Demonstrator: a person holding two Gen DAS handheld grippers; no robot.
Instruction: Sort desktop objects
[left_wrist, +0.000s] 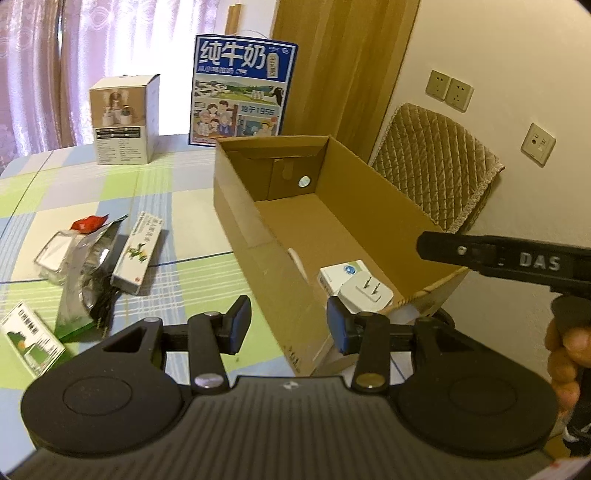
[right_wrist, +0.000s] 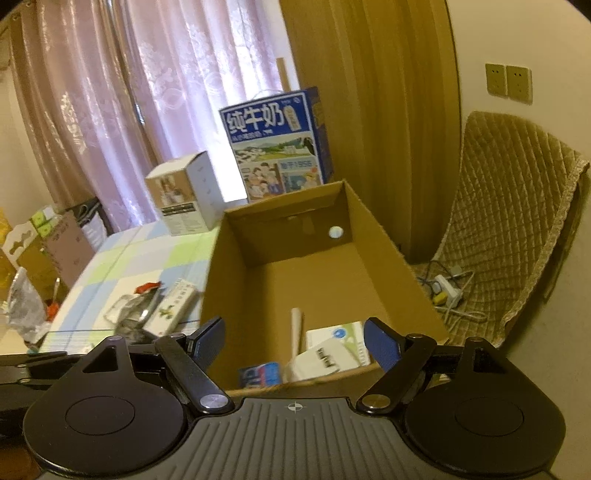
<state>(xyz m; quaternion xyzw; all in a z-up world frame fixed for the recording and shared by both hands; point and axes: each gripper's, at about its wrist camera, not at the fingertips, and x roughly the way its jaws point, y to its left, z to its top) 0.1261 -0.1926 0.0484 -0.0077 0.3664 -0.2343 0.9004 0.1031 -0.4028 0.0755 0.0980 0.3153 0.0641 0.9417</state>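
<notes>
Medicine box (left_wrist: 136, 254): long white-green carton, flat on counter (left_wrist: 177, 192), left of cardboard box (left_wrist: 240, 229). Next likely pick (judgement).
Long axis: runs near-to-far, far end tilted slightly right in left wrist view; a span across its short width suits the jaws.
Direction from left gripper (left_wrist: 288, 325): up-left of the jaws, well apart; cardboard box wall sits right of the jaw gap.
Direction from right gripper (right_wrist: 295, 343): far left of the jaws, past the cardboard box's left wall; medicine box shows at (right_wrist: 173, 308).
Nearer arm: left, by judgement; right would have to cross the box wall.
Left jaws: released, wide gap, nothing between blue pads (left_wrist: 240, 325).
Right jaws: released, wide gap, empty, hovering over near end of cardboard box.
Already in box: white plug adapter (left_wrist: 364, 291), white-blue carton (left_wrist: 341, 273), blue pack (right_wrist: 260, 373), pale tube (right_wrist: 297, 332) leaning on floor of box.
Other items left on counter: silver foil pouch (left_wrist: 88, 266) touching medicine box's left side, red packet (left_wrist: 88, 223), clear case (left_wrist: 55, 254), green-white carton (left_wrist: 31, 341) at near-left edge.
Risk: foil pouch abuts the medicine box; left finger may snag it on closing.
Progress: approx. partway; several items still out.
</notes>
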